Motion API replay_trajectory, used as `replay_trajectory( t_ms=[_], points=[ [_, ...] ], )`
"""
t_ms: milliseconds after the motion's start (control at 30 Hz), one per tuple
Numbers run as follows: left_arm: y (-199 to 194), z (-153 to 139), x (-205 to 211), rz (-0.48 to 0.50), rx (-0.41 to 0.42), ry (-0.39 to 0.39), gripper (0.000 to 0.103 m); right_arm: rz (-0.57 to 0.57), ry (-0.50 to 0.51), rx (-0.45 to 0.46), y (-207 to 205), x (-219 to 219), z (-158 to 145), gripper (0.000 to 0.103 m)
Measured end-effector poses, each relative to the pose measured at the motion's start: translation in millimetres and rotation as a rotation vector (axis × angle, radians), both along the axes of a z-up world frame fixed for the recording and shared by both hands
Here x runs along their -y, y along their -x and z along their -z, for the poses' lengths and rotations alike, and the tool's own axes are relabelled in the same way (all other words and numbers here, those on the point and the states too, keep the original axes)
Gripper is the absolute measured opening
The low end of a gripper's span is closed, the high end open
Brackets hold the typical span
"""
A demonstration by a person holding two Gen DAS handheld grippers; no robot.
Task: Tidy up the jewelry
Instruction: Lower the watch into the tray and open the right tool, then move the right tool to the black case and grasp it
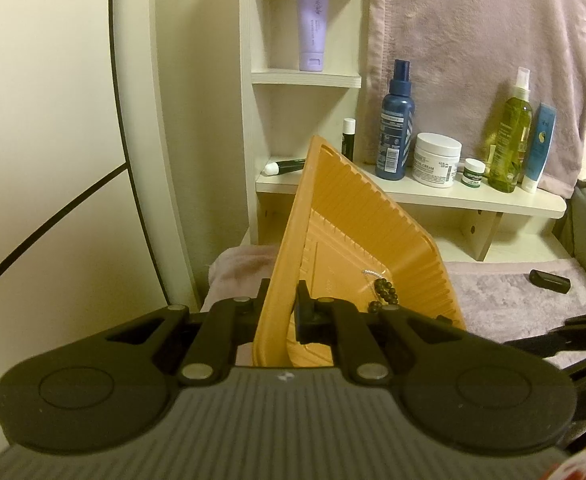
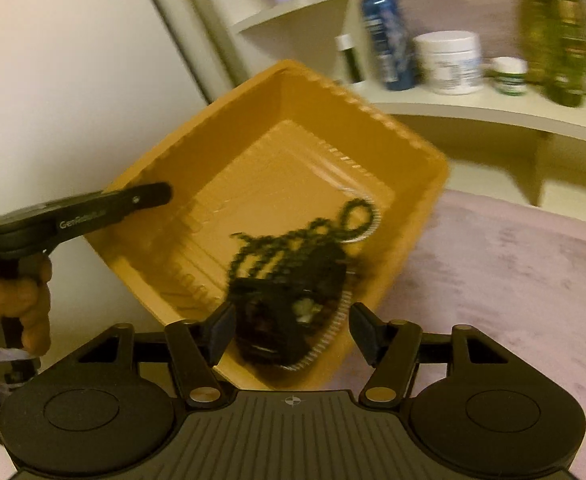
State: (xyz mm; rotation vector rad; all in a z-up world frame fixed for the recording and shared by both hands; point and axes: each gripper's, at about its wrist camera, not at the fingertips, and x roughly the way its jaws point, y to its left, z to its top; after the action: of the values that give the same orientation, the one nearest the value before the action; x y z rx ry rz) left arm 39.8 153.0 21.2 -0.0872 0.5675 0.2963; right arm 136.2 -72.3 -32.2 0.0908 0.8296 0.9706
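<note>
Left gripper [image 1: 283,312] is clenched on the near rim of the orange tray [image 1: 357,216], holding it tilted. Right gripper [image 2: 289,332] is released, jaws apart just before the dark beaded jewelry [image 2: 289,260] lying in the tray's lower corner. Behind, bottles stand on the shelf [image 1: 473,200].

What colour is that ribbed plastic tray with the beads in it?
The tray is orange-yellow all over, inside and out; the right wrist view shows it best.
</note>
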Motion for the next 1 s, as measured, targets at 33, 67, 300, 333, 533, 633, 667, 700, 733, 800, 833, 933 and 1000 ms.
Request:
replay_trajectory(
  t_ms=[33,67,300,333,533,633,667,700,733,800,833,933,1000],
  points=[
    [-0.1,-0.1,0.0,0.001,0.0,0.0,0.009,0.025,0.0,0.002,-0.3,9.0,0.2,0.063],
    [0.1,-0.2,0.5,0.001,0.0,-0.002,0.009,0.046,0.003,0.004,-0.6,16.5,0.4,0.063],
    [1.5,-1.3,2.4,0.003,0.0,-0.009,0.009,0.286,0.119,0.067,-12.3,84.2,14.4,0.064],
    [1.7,-1.5,2.9,0.004,0.0,-0.011,0.009,0.321,0.139,0.076,-15.1,93.6,16.9,0.064],
    [1.5,-2.0,5.3,0.005,-0.004,-0.021,0.009,0.461,0.214,0.13,-35.1,139.2,25.0,0.064],
    [1.3,-2.7,6.4,0.006,-0.007,-0.027,0.009,0.473,0.246,0.162,-44.7,151.8,28.3,0.064],
    [1.1,-2.9,6.8,0.006,-0.008,-0.029,0.009,0.473,0.253,0.169,-47.9,154.4,30.1,0.064],
    [0.6,-3.2,7.0,0.006,-0.009,-0.031,0.009,0.471,0.26,0.178,-51.2,157.0,31.7,0.064],
    [0.5,-3.5,7.3,0.006,-0.011,-0.032,0.009,0.468,0.27,0.187,-53.1,158.4,33.7,0.064],
    [-0.1,-3.8,8.3,0.008,-0.013,-0.037,0.009,0.459,0.289,0.203,-59.7,159.1,37.5,0.064],
    [-0.2,-4.0,8.5,0.009,-0.015,-0.038,0.009,0.452,0.297,0.211,-63.4,159.2,38.7,0.064],
    [-1.0,-4.1,8.7,0.011,-0.018,-0.042,0.009,0.42,0.325,0.243,-74.8,156.8,42.9,0.064],
    [-1.4,-4.3,8.8,0.011,-0.02,-0.044,0.009,0.384,0.345,0.27,-84.2,154.3,45.5,0.064]
  ],
)
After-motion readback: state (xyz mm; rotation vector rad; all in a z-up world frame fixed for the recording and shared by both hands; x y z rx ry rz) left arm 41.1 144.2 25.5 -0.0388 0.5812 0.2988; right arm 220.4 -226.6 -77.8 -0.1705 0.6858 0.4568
